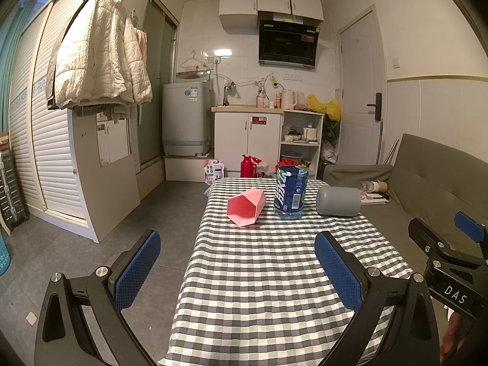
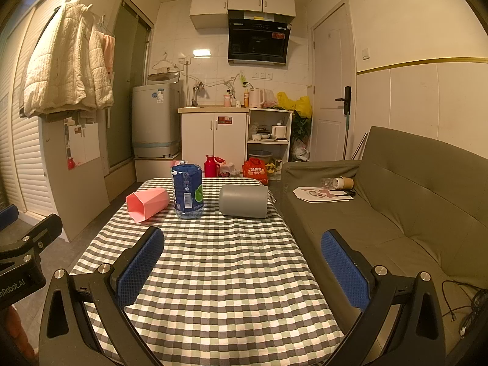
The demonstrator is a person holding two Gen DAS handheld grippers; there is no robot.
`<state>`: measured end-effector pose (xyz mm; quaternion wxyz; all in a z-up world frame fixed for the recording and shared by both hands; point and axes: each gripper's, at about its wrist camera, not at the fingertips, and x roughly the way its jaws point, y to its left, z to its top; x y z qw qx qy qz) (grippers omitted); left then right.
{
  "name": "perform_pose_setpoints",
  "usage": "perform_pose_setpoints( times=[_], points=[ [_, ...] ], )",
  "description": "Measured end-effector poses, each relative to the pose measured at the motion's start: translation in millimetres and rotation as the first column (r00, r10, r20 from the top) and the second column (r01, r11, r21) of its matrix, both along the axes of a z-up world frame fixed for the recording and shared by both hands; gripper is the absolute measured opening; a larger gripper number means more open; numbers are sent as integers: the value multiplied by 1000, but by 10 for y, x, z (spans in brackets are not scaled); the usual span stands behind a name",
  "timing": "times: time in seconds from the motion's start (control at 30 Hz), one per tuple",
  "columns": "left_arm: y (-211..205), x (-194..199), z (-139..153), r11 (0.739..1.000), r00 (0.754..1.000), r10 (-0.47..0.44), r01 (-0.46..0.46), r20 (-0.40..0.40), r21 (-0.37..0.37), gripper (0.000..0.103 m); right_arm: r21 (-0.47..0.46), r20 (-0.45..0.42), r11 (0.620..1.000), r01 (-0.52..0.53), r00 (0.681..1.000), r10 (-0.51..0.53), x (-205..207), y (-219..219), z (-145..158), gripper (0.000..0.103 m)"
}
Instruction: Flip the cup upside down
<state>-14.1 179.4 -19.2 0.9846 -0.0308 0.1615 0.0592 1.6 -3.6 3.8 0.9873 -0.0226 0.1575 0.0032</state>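
Note:
A pink faceted cup [image 1: 245, 207] lies on its side at the far end of the checkered table [image 1: 259, 274], its mouth toward me; it also shows in the right wrist view [image 2: 148, 202]. A grey cup [image 1: 338, 201] lies on its side at the far right [image 2: 243, 200]. My left gripper [image 1: 238, 254] is open and empty, held over the table's near left part, well short of the cups. My right gripper [image 2: 242, 250] is open and empty over the table's near right part. The right gripper shows at the right edge of the left wrist view [image 1: 451, 253].
A blue-labelled plastic bottle [image 1: 289, 193] stands upright between the two cups [image 2: 187, 192]. A grey-green sofa [image 2: 396, 201] runs along the table's right side. A white cabinet panel [image 1: 106, 167] leans on the left. Kitchen cabinets, a washing machine and floor clutter lie beyond.

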Motion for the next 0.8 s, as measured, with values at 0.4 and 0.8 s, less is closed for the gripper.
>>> perform_pose_setpoints(
  times=[0.4,0.8],
  points=[
    [0,7,3,1000,1000,1,-1,0,-1,103,0,-1,1000,0,1000,0,1,-34,-6,103],
    [30,4,19,1000,1000,2,-2,-2,-2,103,-1,-1,1000,0,1000,0,-1,-22,-13,103]
  ],
)
